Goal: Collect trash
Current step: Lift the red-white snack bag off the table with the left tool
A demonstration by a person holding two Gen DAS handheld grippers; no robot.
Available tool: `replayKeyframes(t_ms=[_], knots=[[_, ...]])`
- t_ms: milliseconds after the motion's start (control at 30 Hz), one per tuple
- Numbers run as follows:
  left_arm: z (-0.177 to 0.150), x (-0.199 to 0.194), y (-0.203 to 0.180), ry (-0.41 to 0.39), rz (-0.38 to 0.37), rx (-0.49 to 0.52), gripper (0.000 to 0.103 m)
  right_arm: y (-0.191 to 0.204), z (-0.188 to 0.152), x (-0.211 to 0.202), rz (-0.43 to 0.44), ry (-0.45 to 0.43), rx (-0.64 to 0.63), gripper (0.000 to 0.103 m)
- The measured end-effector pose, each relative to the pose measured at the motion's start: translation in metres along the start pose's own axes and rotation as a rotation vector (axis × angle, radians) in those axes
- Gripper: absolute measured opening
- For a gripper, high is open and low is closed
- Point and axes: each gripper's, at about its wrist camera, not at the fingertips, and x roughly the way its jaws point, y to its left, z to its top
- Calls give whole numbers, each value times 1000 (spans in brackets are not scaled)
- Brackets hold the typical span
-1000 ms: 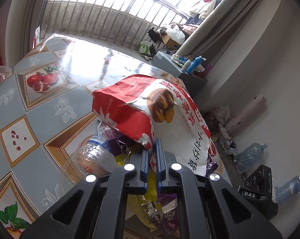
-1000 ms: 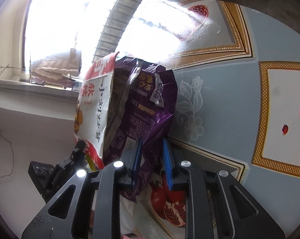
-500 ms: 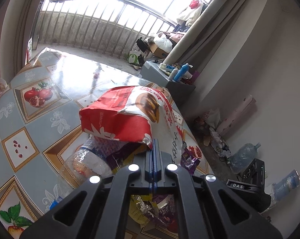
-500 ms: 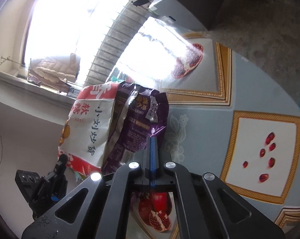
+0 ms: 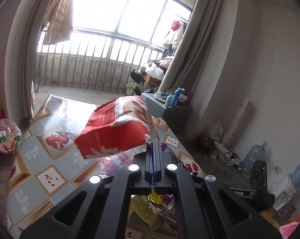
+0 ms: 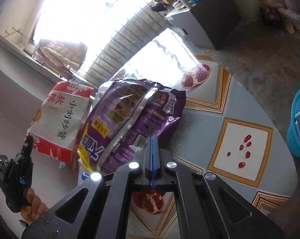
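Left gripper point(image 5: 154, 145) angled slightly down, jaws clamped on the edge of the red-and-white bag point(image 5: 118, 131), held clear above the table point(image 5: 50, 179). Right gripper point(image 6: 152, 145) pitched more steeply, clenched on the purple bag point(image 6: 134, 115), over the table.

A low table point(image 5: 40, 159) covered in a glossy blue cloth printed with gold-framed pomegranate panels is seen with crumpled yellow and purple wrappers point(image 5: 150, 209) left lying at its near end, below a red-and-white snack bag point(image 5: 114, 131) held clear of the cloth.
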Motion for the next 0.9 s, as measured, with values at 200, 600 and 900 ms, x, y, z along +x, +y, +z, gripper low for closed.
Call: replayKeyframes(t_ms=[200,600,900], knots=[[3,-43,10,2,150,102,0,14,0,6,-20,0,-92,2],[-85,-54,11,420,430,475,3,19,-9,5,7,35,-147,2],[-146,14,-19,459,202,309,25,16,-12,-12,-36,39,-169,3]])
